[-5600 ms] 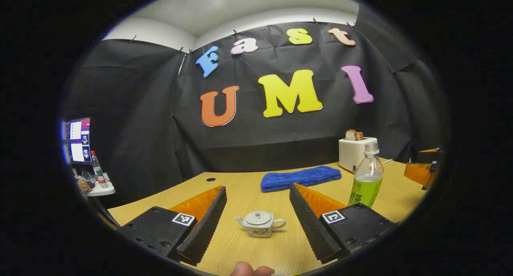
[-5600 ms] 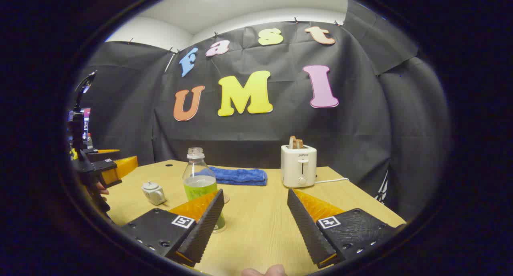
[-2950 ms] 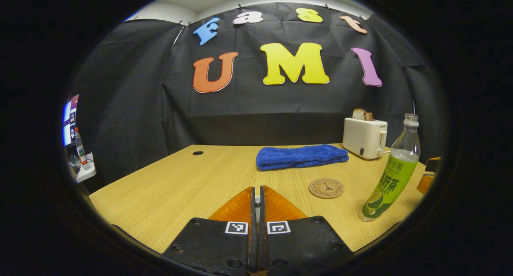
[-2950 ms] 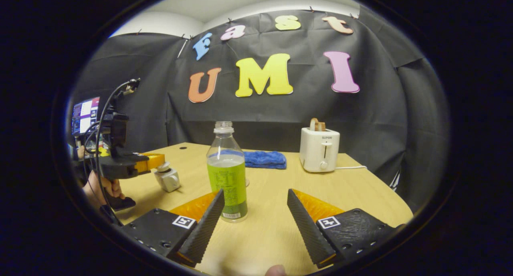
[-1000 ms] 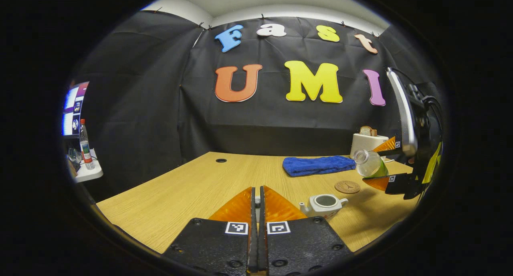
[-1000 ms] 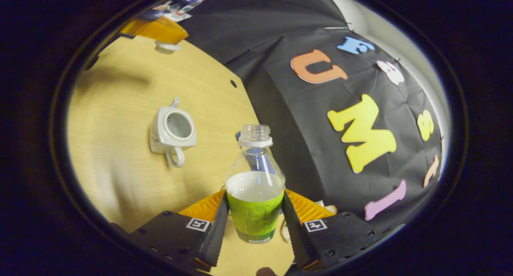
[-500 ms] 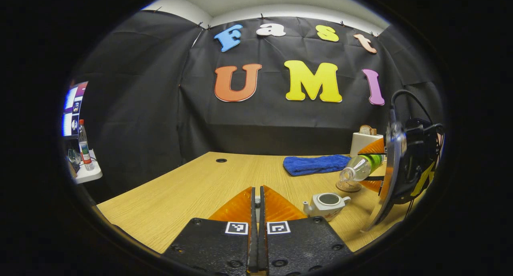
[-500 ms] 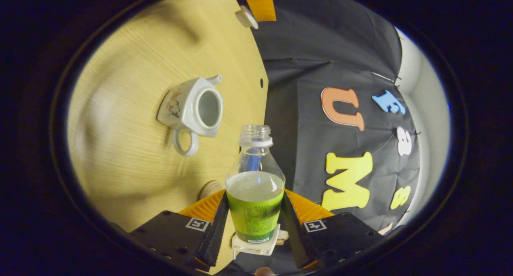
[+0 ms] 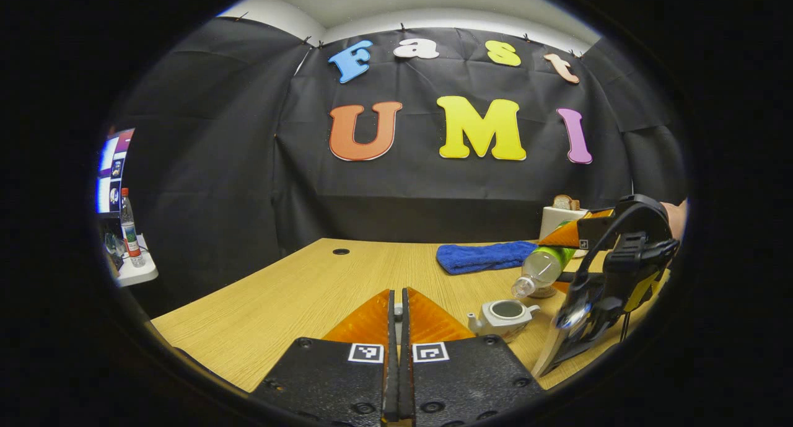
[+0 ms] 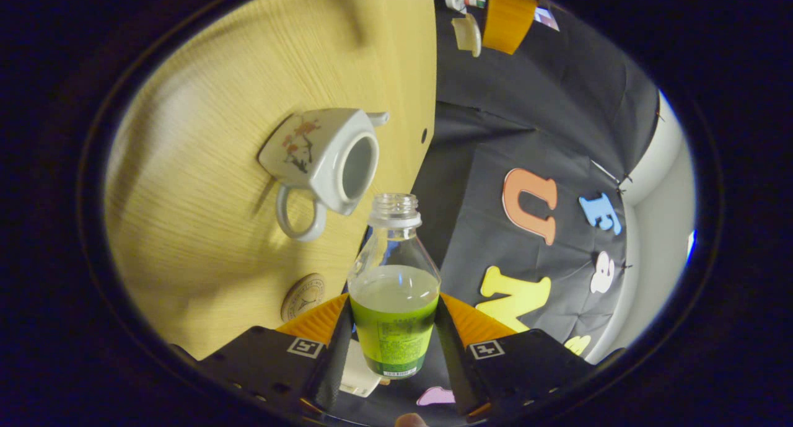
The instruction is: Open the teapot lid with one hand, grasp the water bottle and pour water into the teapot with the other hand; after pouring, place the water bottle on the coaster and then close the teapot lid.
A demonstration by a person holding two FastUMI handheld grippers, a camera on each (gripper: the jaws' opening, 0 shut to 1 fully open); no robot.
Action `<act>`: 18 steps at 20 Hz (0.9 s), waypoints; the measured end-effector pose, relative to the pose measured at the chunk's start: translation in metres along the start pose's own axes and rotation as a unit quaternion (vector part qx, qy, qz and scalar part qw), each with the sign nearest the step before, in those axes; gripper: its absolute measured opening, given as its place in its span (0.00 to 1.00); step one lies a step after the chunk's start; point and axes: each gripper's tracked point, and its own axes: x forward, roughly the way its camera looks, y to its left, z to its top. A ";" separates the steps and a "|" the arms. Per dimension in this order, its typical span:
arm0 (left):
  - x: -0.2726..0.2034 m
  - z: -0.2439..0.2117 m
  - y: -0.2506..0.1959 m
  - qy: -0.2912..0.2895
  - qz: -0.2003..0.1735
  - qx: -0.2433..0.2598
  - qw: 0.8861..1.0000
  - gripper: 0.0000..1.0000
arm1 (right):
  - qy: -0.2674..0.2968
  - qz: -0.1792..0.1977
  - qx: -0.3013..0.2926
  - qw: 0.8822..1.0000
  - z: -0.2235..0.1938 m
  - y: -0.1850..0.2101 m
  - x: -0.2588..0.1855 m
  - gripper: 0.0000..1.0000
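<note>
We're mid-pour: right gripper [image 10: 391, 337] clamps the bottle [image 10: 394, 297], mouth tipped just above the open teapot [image 10: 325, 157]. Left gripper [image 9: 397, 321] closed, pinching the lid [image 10: 465, 35]. Next: tilt further.

toaster [image 9: 557, 219] half hidden behind right tongs [image 9: 567, 253] — coaster [image 9: 544, 292] mostly hidden by bottle [image 9: 539, 267]

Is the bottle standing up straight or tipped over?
Tipped. The right gripper holds the water bottle slanted, its open mouth pointing down toward the lidless teapot.
</note>
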 end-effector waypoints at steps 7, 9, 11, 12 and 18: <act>0.000 0.000 -0.003 0.001 -0.004 -0.002 1.000 0.03 | -0.009 -0.024 -0.060 0.998 0.006 -0.013 0.008 0.69; 0.000 0.001 -0.002 0.002 -0.002 -0.002 1.000 0.03 | -0.011 -0.029 -0.068 0.997 0.007 -0.015 0.008 0.70; -0.001 0.000 -0.001 0.002 0.000 -0.002 1.000 0.03 | -0.013 -0.041 -0.078 0.996 0.009 -0.021 0.005 0.70; 0.000 0.001 0.000 0.002 -0.001 -0.003 1.000 0.03 | -0.014 -0.046 -0.082 0.995 0.010 -0.023 0.005 0.70; -0.001 0.001 0.000 0.002 0.000 -0.004 1.000 0.03 | -0.015 -0.059 -0.099 0.993 0.010 -0.027 0.006 0.70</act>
